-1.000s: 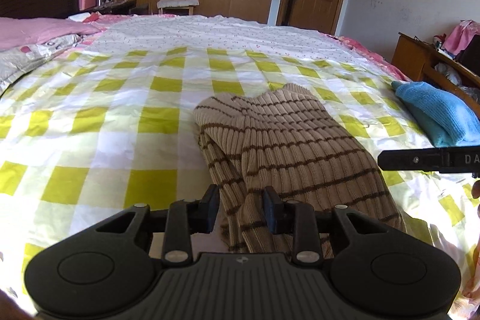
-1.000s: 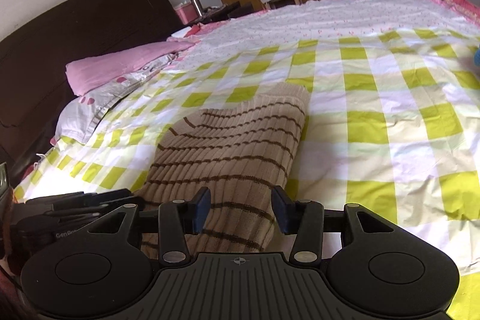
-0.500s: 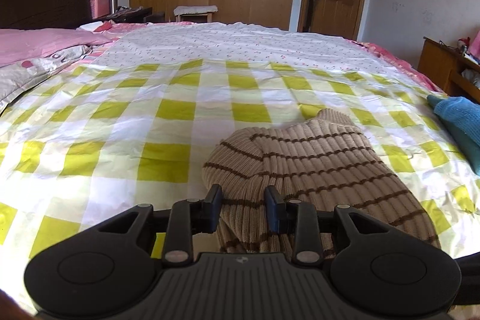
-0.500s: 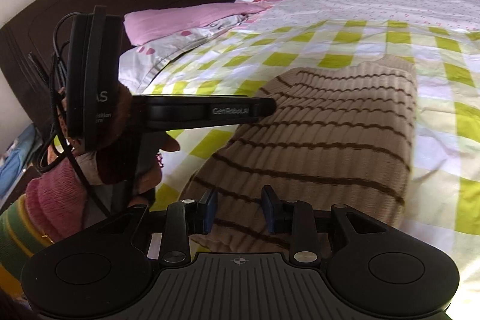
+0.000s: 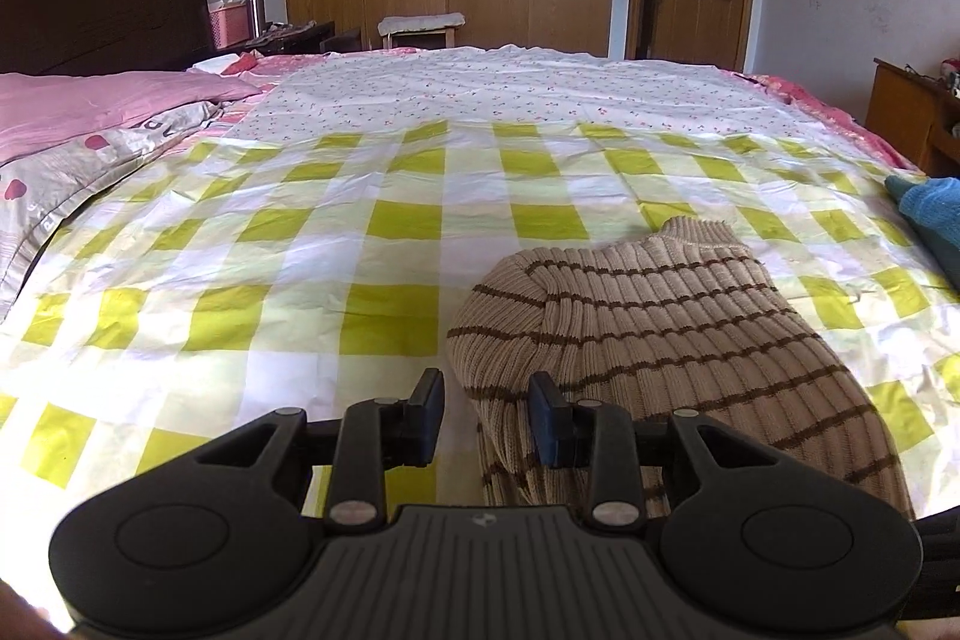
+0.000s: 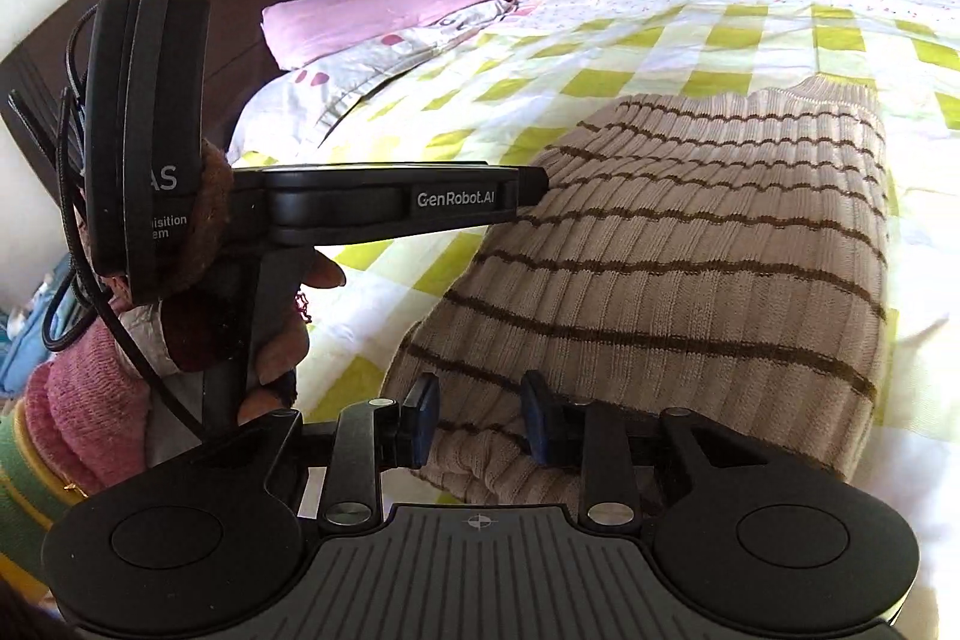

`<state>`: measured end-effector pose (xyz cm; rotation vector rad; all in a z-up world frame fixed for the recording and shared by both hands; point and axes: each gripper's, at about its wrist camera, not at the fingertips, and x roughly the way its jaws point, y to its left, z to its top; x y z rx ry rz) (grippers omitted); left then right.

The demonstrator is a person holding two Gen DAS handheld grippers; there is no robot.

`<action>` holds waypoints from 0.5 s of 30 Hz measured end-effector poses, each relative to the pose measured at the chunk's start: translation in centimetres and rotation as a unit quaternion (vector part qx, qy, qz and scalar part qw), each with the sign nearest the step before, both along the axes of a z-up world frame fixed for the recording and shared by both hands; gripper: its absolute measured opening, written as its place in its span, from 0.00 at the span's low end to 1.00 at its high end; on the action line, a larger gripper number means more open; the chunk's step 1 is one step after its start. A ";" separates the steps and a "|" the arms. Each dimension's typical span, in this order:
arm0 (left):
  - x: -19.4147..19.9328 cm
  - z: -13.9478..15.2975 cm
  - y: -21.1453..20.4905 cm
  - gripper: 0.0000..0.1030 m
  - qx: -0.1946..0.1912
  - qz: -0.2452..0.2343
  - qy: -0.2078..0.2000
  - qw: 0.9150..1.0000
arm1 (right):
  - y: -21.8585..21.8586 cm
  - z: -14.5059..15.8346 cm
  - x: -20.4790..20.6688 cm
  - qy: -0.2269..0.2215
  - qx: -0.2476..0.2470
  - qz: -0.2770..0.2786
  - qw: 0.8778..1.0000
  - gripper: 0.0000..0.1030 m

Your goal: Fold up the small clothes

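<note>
- Left wrist view: the beige brown-striped sweater (image 5: 672, 340) lies folded on the bed's green-checked sheet (image 5: 270, 280). The left tongs (image 5: 487, 415) stand partly apart at its near left corner, the right pad against the knit, the left pad over bare sheet; no pinch shows. A blue garment (image 5: 930, 214) lies at the right edge
- Right wrist view: the right tongs (image 6: 477, 421) have just been closing and now pinch the sweater's near hem (image 6: 474, 451). A gloved hand (image 6: 198, 316) holds the left device beside it
</note>
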<state>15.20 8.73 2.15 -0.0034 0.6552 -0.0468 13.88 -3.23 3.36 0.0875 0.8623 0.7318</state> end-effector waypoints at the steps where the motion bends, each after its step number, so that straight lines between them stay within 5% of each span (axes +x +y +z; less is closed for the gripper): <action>1: -0.4 0.3 -0.1 0.37 0.002 -0.001 -0.003 1.000 | -0.4 0.4 -0.4 -0.003 0.002 -0.004 1.000 0.29; 8: -4.7 1.1 -0.8 0.37 0.002 -0.013 -0.007 1.000 | -2.8 1.1 -2.3 -0.014 -0.004 -0.043 0.999 0.31; 15: -5.5 -1.5 -0.5 0.37 0.030 0.015 0.058 0.998 | -3.8 0.8 -2.8 -0.007 -0.029 -0.078 0.996 0.31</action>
